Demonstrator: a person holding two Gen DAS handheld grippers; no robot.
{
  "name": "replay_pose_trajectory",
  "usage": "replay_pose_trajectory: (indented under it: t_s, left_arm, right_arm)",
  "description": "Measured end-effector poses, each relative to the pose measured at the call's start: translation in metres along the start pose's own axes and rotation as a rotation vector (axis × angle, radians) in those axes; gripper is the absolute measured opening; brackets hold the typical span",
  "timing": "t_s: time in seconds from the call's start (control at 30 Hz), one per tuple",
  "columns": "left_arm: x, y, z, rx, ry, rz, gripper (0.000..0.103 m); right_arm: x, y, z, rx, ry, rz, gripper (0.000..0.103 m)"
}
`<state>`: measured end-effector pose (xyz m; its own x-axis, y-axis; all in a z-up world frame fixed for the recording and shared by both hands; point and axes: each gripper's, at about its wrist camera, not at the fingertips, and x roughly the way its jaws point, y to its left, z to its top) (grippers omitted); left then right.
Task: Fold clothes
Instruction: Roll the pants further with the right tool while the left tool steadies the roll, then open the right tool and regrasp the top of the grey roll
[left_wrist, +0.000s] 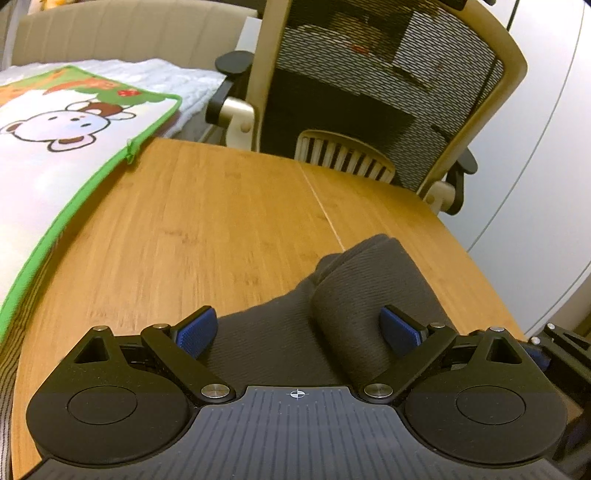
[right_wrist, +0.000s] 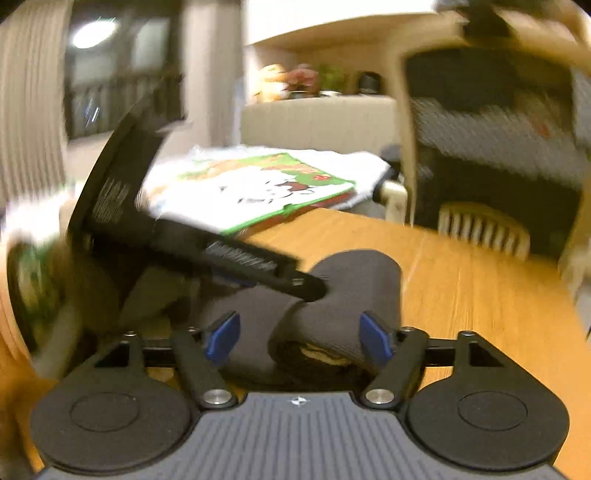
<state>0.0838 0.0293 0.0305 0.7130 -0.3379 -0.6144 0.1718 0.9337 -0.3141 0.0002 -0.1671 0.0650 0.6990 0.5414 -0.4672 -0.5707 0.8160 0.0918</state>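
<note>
Your left gripper (left_wrist: 299, 328) stands wide open over the dark grey ribbed folded garment (left_wrist: 354, 295), which lies on the bamboo-toned wooden table (left_wrist: 207, 221) toward five o'clock, its blue pads (left_wrist: 195, 332) flanking the cloth without pressing. Your right gripper (right_wrist: 300, 338) is likewise spread, the garment's rolled end (right_wrist: 351, 295) between its pads, unclamped. A green-edged cartoon-print pouch (left_wrist: 55, 147) sits at ten o'clock.

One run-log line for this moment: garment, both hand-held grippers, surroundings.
garment: dark grey garment bunched on wooden table | left hand-held gripper: open, straddling it | right hand-held gripper: open, straddling it | nearby: cartoon-print pouch
</note>
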Motion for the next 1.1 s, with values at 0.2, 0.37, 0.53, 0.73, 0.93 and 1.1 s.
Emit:
replay_pose_trajectory:
  t_s: [0.2, 0.37, 0.53, 0.73, 0.93, 1.1]
  left_arm:
    - [0.0, 0.0, 0.0, -0.002, -0.001, 0.0, 0.099]
    - [-0.002, 0.001, 0.001, -0.01, -0.004, 0.0, 0.099]
    - [-0.023, 0.008, 0.009, -0.037, -0.052, 0.001, 0.098]
    - [-0.054, 0.017, 0.022, -0.037, -0.122, 0.024, 0.098]
    - [-0.039, -0.001, 0.013, 0.031, -0.062, 0.044, 0.099]
    - [-0.028, 0.009, 0.003, 0.019, -0.026, 0.068, 0.099]
  right_arm:
    - [0.009, -0.046, 0.0, 0.29, 0.002, -0.022, 0.078]
    - [0.037, -0.047, -0.004, 0.315, 0.044, 0.01, 0.084]
    - [0.032, -0.041, 0.002, 0.244, 0.049, 0.015, 0.053]
    - [0.026, 0.016, 0.009, -0.17, 0.046, -0.129, 0.053]
    - [0.031, 0.067, 0.001, -0.427, 0.028, -0.167, 0.056]
    - [0.011, 0.05, 0.008, -0.309, 0.011, -0.063, 0.081]
